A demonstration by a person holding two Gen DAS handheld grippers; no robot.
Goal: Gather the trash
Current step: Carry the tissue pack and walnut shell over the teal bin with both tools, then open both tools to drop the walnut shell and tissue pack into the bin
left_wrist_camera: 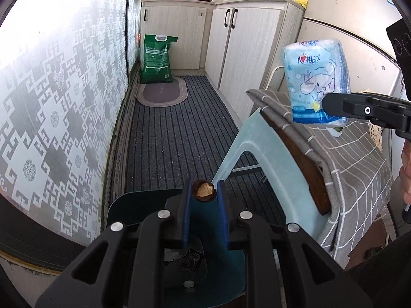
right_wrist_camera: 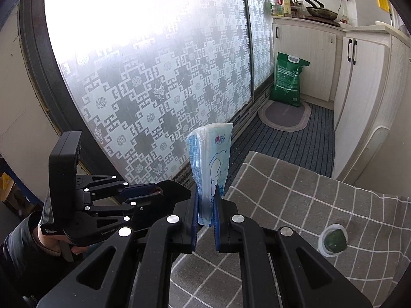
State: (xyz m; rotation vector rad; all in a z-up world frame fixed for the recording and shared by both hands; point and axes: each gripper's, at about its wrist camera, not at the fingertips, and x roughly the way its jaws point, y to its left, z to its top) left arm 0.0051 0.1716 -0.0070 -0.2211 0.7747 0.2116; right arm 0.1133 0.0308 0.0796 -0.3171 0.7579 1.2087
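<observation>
My left gripper (left_wrist_camera: 204, 192) is shut on a small round brown nut shell (left_wrist_camera: 204, 189), broken open at the top. It hangs over a dark teal bin (left_wrist_camera: 133, 201) that holds a crumpled scrap and a black wrapper (left_wrist_camera: 191, 258). My right gripper (right_wrist_camera: 208, 196) is shut on the lower end of a light blue tissue packet (right_wrist_camera: 210, 154), which stands upright. From the left wrist view the packet (left_wrist_camera: 317, 77) and the right gripper (left_wrist_camera: 331, 105) hover above the table's edge. The left gripper (right_wrist_camera: 159, 192) shows at the left of the right wrist view.
A grey checked cloth (right_wrist_camera: 308, 205) covers the table, with a small clear cup holding something green (right_wrist_camera: 334, 241) on it. A pale green plastic stool (left_wrist_camera: 257, 154) stands beside the table. A patterned glass door (left_wrist_camera: 64, 102), a green sack (left_wrist_camera: 156, 59) and white cabinets (left_wrist_camera: 244, 51) border the striped floor mat.
</observation>
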